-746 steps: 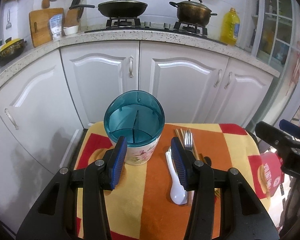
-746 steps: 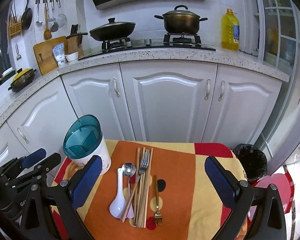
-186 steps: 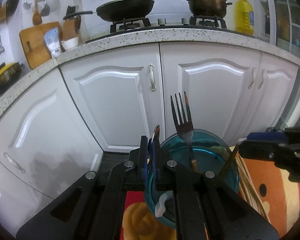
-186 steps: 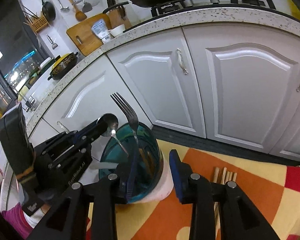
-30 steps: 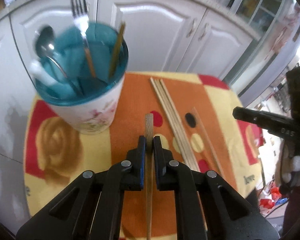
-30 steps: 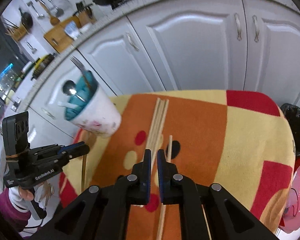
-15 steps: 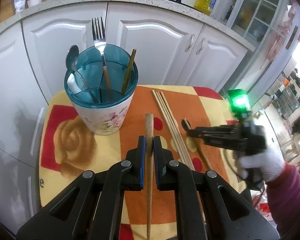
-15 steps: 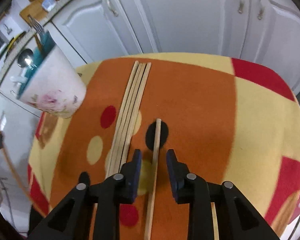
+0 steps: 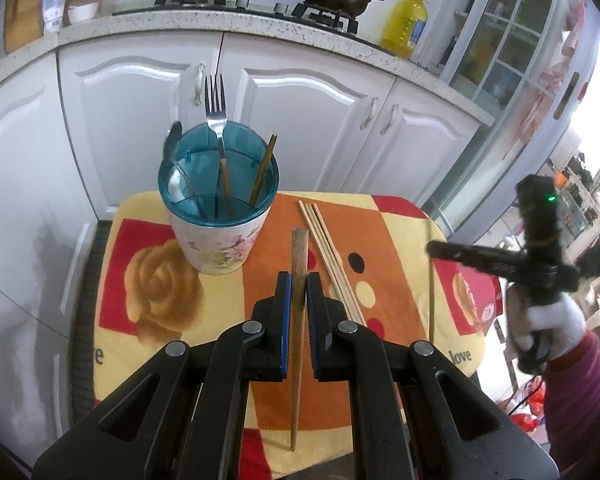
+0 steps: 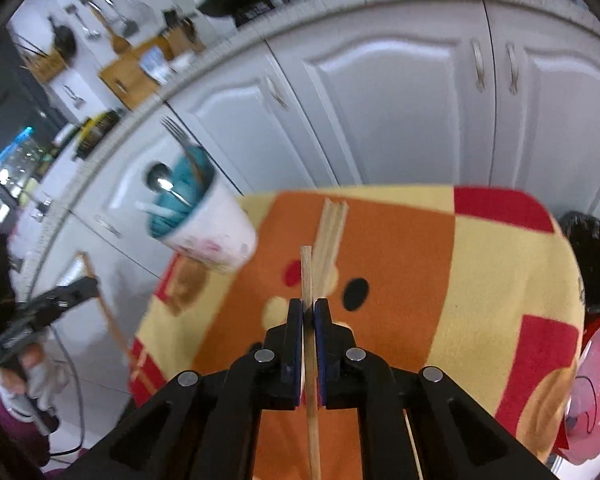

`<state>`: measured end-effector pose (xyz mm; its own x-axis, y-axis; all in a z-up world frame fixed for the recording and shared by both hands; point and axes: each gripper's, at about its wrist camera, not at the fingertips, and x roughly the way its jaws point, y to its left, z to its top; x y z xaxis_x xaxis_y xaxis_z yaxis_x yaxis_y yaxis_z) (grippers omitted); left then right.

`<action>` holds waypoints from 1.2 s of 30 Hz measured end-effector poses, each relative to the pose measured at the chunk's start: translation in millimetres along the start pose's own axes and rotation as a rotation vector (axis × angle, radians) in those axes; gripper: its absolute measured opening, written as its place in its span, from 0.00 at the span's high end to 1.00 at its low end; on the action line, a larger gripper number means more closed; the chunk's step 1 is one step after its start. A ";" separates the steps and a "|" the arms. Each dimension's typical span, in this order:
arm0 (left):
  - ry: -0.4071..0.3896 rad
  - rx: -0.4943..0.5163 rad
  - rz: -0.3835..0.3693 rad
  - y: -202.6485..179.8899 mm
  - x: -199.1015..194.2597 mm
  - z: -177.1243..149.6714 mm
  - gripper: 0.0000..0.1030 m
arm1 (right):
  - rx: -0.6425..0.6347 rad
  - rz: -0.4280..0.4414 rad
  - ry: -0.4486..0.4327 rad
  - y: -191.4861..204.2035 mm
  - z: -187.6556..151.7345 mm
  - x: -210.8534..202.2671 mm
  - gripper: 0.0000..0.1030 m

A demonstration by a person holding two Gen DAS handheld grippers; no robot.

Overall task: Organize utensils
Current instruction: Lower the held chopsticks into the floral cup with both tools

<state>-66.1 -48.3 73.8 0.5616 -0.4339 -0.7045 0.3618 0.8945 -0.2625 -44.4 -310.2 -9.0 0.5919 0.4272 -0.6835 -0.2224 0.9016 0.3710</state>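
Wooden and dark, one chopstick (image 9: 299, 276) is sitting pinched between the blue pads of the left gripper (image 9: 296, 284), its blunt end sticking out ahead of the tips and its thin end trailing back under the black arms. In the left wrist view the gripper is hanging above the checked cloth (image 9: 400, 240) that is covering the small table, with open orange cloth lying directly beneath it. The utensil holder (image 9: 218, 208) is standing at the far left part of the cloth, near its back edge, carrying a fork (image 9: 216, 120), a spoon and a brown stick. Three pale chopsticks (image 9: 328, 256) are lying side by side just right of the held one. The right gripper (image 9: 460, 254) is hovering over the cloth's right edge, a gloved hand (image 9: 548, 328) gripping its handle.

From the right wrist view, blurred, the right gripper (image 10: 309, 312) is squeezing a pale chopstick (image 10: 307, 276) between nearly closed pads, above the cloth's orange middle. The loose chopsticks (image 10: 332, 232) are lying just beyond. The holder (image 10: 204, 224) is standing far left, and the left gripper (image 10: 60, 296) is hanging off the cloth's left edge with its dark chopstick.
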 end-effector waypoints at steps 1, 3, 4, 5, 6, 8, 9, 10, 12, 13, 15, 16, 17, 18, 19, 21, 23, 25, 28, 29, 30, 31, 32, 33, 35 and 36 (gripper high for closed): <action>-0.007 0.003 0.002 -0.1 -3.9 0.5 0.94 | -0.009 0.013 -0.018 5.4 2.3 -8.1 0.95; -0.020 0.005 0.005 0.6 -10.4 2.3 0.94 | -0.021 0.031 -0.039 12.7 5.7 -15.8 0.95; -0.027 0.003 0.004 1.5 -14.4 3.9 0.94 | -0.029 0.042 -0.052 17.9 9.5 -19.2 0.95; -0.034 0.001 0.002 2.1 -17.4 5.2 0.94 | -0.041 0.049 -0.064 23.9 14.0 -22.5 0.95; -0.047 -0.002 0.002 3.6 -22.8 7.5 0.94 | -0.050 0.052 -0.072 29.0 16.3 -25.6 0.95; -0.070 -0.006 0.004 6.0 -32.0 11.7 0.94 | -0.068 0.056 -0.096 40.0 24.0 -32.0 0.95; -0.081 -0.008 0.004 7.0 -36.3 13.6 0.94 | -0.076 0.060 -0.107 44.7 28.8 -34.5 0.95; -0.096 -0.010 0.003 8.8 -42.1 16.5 0.94 | -0.087 0.067 -0.121 50.9 35.1 -37.5 0.95; -0.126 -0.014 0.010 12.3 -52.2 23.2 0.94 | -0.109 0.078 -0.141 60.3 46.7 -41.4 0.95; -0.138 -0.017 0.012 14.5 -56.6 27.6 0.94 | -0.123 0.083 -0.153 67.3 54.9 -42.9 0.95; -0.164 -0.029 0.010 19.5 -66.4 39.4 0.94 | -0.157 0.084 -0.174 82.1 70.9 -45.8 0.95; -0.174 -0.033 0.008 21.8 -70.2 44.5 0.94 | -0.173 0.084 -0.183 88.6 78.0 -47.1 0.95; -0.188 -0.036 0.007 23.6 -74.6 50.9 0.94 | -0.188 0.083 -0.190 95.2 84.9 -47.6 0.95; -0.207 -0.037 0.008 25.2 -80.8 59.4 0.94 | -0.200 0.083 -0.195 98.5 90.2 -49.2 0.95; -0.219 -0.036 0.008 26.1 -84.8 64.1 0.94 | -0.221 0.081 -0.204 106.2 98.3 -51.5 0.95; -0.250 -0.019 0.013 26.1 -93.8 77.9 0.94 | -0.252 0.082 -0.216 117.5 110.3 -54.8 0.95; -0.283 -0.001 0.029 26.4 -100.3 93.2 0.94 | -0.285 0.084 -0.229 130.1 123.3 -56.1 0.95; -0.305 0.009 0.046 28.2 -102.0 106.1 0.94 | -0.302 0.087 -0.243 138.5 134.2 -57.6 0.95; -0.324 0.012 0.079 32.9 -96.8 126.2 0.94 | -0.310 0.100 -0.264 147.8 148.1 -56.5 0.95; -0.326 0.011 0.090 34.3 -92.9 132.0 0.94 | -0.312 0.100 -0.269 150.6 152.3 -55.4 0.95; -0.330 0.013 0.110 36.0 -87.3 138.8 0.94 | -0.316 0.099 -0.273 154.0 157.5 -51.5 0.95; -0.332 0.016 0.124 38.0 -83.8 142.7 0.94 | -0.317 0.097 -0.274 155.5 160.4 -48.7 0.95; -0.334 0.024 0.146 39.4 -76.8 147.9 0.94 | -0.320 0.087 -0.278 158.1 164.4 -43.7 0.95; -0.333 0.030 0.163 40.5 -70.3 151.8 0.94 | -0.323 0.078 -0.281 159.3 166.6 -40.3 0.95; -0.329 0.037 0.191 43.1 -56.9 155.2 0.94 | -0.328 0.056 -0.283 162.6 172.0 -25.3 0.95; -0.324 0.036 0.207 45.5 -47.7 157.2 0.94 | -0.326 0.054 -0.279 162.1 172.8 -19.8 0.95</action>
<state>40.6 -3.8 199.1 0.8296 -0.2613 -0.4934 0.2388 0.9649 -0.1094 41.7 -184.1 173.3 0.7498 0.4801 -0.4553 -0.4656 0.8718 0.1526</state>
